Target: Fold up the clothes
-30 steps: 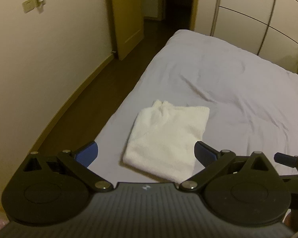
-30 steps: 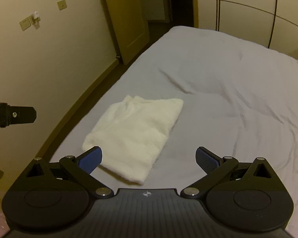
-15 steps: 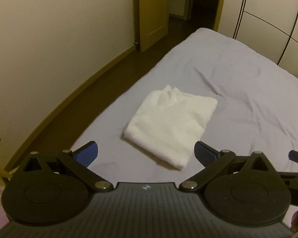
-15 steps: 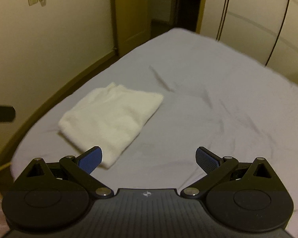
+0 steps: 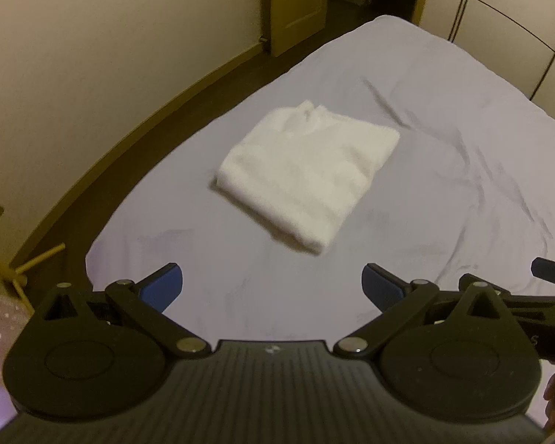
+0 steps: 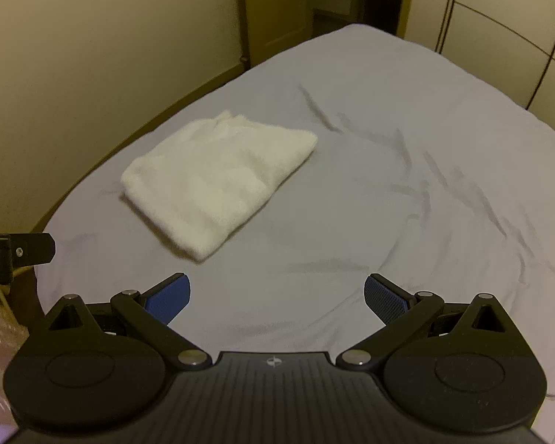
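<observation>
Softly fluffy rectangular white garment [image 5: 307,174]

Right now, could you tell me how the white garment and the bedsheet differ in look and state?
The garment is white and fluffy; the sheet is pale lilac and smooth. The garment is folded into a compact rectangle; the sheet is spread flat and creased. Neither is held by a tool.

a home bedroom: sheeted bed [image 6: 407,192], wardrobe doors [image 6: 499,18], open wooden door [image 5: 296,0].

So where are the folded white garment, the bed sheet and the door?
folded white garment [image 5: 307,170], left wrist view, top layer's middle.
bed sheet [image 6: 407,222], right wrist view, bare wrinkled area.
door [image 5: 296,0], left wrist view, panel face.
</observation>
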Demonstrator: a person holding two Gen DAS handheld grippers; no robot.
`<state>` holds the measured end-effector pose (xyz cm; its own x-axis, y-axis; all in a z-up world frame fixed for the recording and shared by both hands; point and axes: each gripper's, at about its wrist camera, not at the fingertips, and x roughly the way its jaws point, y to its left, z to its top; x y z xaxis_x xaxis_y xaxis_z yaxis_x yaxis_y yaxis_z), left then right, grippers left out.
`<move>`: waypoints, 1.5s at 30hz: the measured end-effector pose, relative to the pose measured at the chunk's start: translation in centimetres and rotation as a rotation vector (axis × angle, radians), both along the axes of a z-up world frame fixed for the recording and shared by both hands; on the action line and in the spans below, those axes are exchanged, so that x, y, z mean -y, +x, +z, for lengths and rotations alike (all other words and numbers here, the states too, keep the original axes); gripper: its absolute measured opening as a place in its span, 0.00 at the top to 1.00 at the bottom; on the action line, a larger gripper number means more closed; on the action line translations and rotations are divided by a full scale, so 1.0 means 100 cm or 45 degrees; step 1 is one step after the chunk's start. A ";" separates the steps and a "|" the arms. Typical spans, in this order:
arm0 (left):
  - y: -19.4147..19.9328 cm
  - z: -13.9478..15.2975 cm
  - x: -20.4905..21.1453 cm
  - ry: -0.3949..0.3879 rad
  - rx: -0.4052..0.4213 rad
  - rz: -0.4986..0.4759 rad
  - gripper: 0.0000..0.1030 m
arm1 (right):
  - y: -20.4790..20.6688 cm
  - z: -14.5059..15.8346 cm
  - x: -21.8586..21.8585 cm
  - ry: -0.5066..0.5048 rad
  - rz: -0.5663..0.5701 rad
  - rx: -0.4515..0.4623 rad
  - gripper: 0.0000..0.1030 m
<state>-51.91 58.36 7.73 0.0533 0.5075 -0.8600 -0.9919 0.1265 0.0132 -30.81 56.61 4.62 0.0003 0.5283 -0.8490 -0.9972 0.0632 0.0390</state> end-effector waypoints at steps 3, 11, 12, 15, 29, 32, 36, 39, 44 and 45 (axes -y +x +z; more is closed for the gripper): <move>0.003 -0.005 0.005 -0.003 -0.017 0.020 0.01 | 0.001 -0.005 0.002 -0.019 0.031 0.000 0.00; 0.010 -0.014 0.014 0.004 -0.033 0.063 0.01 | 0.005 -0.012 -0.001 -0.040 0.082 0.002 0.00; 0.011 -0.014 0.015 0.004 -0.037 0.068 0.01 | 0.006 -0.012 -0.001 -0.040 0.088 0.002 0.00; 0.014 -0.016 0.012 0.002 -0.039 0.074 0.01 | 0.008 -0.013 -0.005 -0.042 0.103 -0.001 0.00; 0.024 -0.025 -0.011 -0.032 -0.049 0.112 0.01 | 0.015 -0.026 -0.040 -0.083 0.130 -0.023 0.00; 0.026 -0.027 -0.017 -0.040 -0.050 0.119 0.01 | 0.018 -0.029 -0.048 -0.097 0.136 -0.022 0.00; 0.030 -0.033 -0.025 -0.056 -0.057 0.127 0.01 | 0.023 -0.033 -0.059 -0.111 0.142 -0.017 0.00; 0.033 -0.038 -0.031 -0.072 -0.063 0.131 0.01 | 0.028 -0.038 -0.067 -0.125 0.142 -0.025 0.00; 0.039 -0.043 -0.042 -0.090 -0.073 0.124 0.01 | 0.035 -0.043 -0.080 -0.144 0.137 -0.036 0.00; 0.040 -0.043 -0.044 -0.092 -0.075 0.121 0.01 | 0.036 -0.044 -0.083 -0.146 0.135 -0.039 0.00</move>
<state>-47.94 62.80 3.38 -0.0436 0.4442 -0.8949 -0.9972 0.0345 0.0657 -27.18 64.88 0.25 -0.0769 0.4240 -0.9024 -0.9970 -0.0368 0.0677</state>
